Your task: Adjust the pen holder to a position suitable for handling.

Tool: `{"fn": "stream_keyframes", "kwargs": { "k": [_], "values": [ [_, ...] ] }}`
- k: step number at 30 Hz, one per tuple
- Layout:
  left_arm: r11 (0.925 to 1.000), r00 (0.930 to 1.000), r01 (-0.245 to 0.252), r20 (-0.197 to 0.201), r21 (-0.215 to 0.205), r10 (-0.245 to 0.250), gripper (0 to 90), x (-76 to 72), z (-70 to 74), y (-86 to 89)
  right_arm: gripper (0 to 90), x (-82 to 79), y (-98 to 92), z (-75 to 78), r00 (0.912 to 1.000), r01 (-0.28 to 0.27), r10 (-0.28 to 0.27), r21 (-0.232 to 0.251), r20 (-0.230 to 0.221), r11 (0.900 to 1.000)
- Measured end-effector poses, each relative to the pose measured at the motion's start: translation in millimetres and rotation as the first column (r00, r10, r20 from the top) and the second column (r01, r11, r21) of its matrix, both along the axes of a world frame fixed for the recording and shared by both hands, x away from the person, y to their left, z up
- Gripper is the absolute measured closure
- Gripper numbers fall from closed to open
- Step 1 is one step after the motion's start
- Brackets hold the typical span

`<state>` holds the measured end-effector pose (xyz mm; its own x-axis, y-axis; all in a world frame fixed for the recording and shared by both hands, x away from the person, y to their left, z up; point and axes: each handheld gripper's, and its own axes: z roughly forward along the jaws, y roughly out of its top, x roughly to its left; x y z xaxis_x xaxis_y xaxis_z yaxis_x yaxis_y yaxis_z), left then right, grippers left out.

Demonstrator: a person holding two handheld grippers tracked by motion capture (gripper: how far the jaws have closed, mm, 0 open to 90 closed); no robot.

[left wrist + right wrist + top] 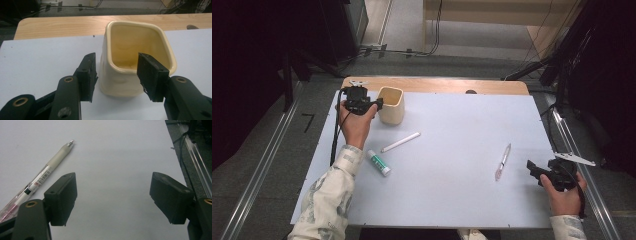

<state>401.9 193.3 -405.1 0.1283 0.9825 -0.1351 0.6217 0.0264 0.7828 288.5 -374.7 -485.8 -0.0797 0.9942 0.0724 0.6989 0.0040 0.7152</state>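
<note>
The left gripper point(116, 75) straddles the cream square cup's point(130, 45) near corner, fingers half-open, not gripping; the right gripper point(113, 197) waits wide open and empty beside the pen point(37, 180).

free: bare tabletop point(462, 150) between cream cup point(391, 105) and pink pen point(502, 162) | obstacles: white marker point(400, 142), green-labelled tube point(378, 163) just in front of cup | cup's right side clear

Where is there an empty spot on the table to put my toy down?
The biggest bare patch lies mid-table, between the white pen and the pink pen, and behind them toward the wooden edge. The front strip near the person is bare too. It is crowded at the left, where the cream cup, the left gripper and the tube sit.
</note>
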Motion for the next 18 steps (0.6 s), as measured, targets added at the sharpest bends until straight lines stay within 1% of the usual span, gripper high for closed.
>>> {"fn": "stream_keyframes", "kwargs": {
  "k": [13, 15, 18],
  "values": [
    [0.9998, 0.9998, 0.02, 0.0, -0.002, -0.02, 49.9, -8.7, -1.1, -1.8, 20.7, 0.4, 0.8, -0.4, 1.0, 0.0, 0.0, -0.003, -0.001, 1.0],
    [0.9997, 0.9998, 0.02, 0.003, -0.012, -0.02, 47.6, -9.9, -1.9, -2.6, 20.7, 0.2, 0.7, -0.2, 1.0, -0.001, 0.001, -0.003, 0.0, 1.0],
    [0.9996, 0.9997, 0.023, 0.005, -0.014, -0.023, 45.7, -12.3, -3.4, -3.9, 20.7, 0.3, 0.7, -0.3, 1.0, -0.001, 0.001, -0.003, 0.0, 1.0]
  ]
}}
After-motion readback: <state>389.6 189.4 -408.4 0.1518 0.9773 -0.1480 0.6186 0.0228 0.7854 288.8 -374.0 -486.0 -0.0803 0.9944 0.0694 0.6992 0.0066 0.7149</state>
